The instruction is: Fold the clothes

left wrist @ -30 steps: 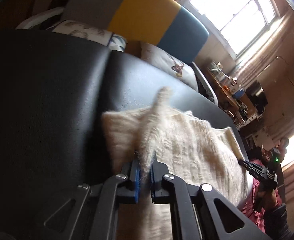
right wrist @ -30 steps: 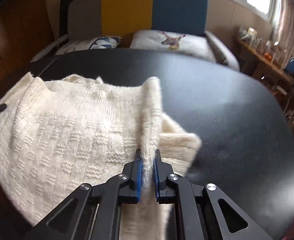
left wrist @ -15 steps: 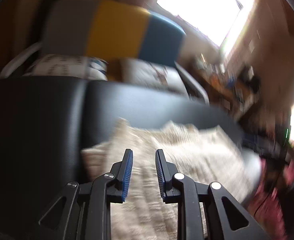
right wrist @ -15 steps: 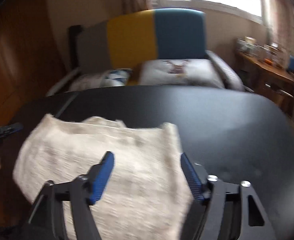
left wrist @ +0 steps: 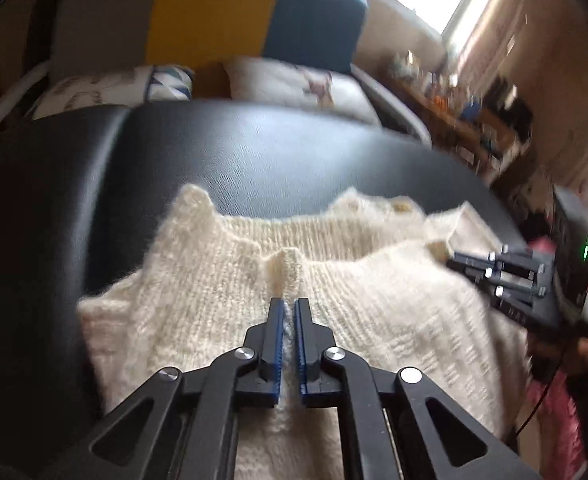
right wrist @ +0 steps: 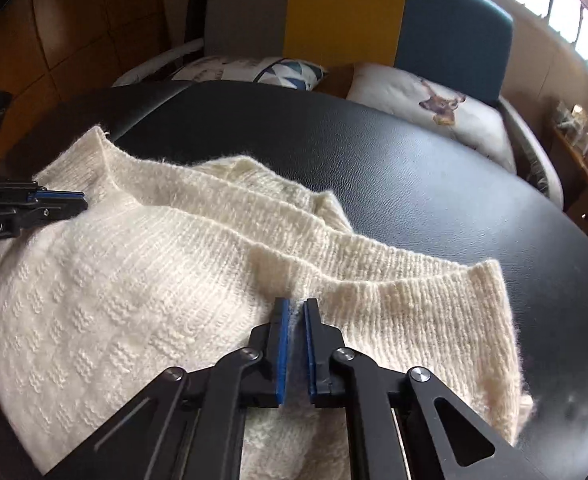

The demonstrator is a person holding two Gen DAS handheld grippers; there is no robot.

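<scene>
Left claw [left wrist: 288, 308] pinches a ridge of the cream sweater [left wrist: 222, 280] at frame centre; right claw [right wrist: 295, 312] likewise clamps its ribbed hem on the black counter [right wrist: 393, 168].

I see the sweater [right wrist: 142, 312] as cream knitted wool, fuzzy and matt, ribbed at its edge in the centre of the frame. The table [right wrist: 433, 184] under it looks like black leather-like material, grained, with soft gloss. My right gripper [right wrist: 294, 308] is matt black plastic with blue ridged pads [right wrist: 281, 344] and shiny metal pins.
</scene>
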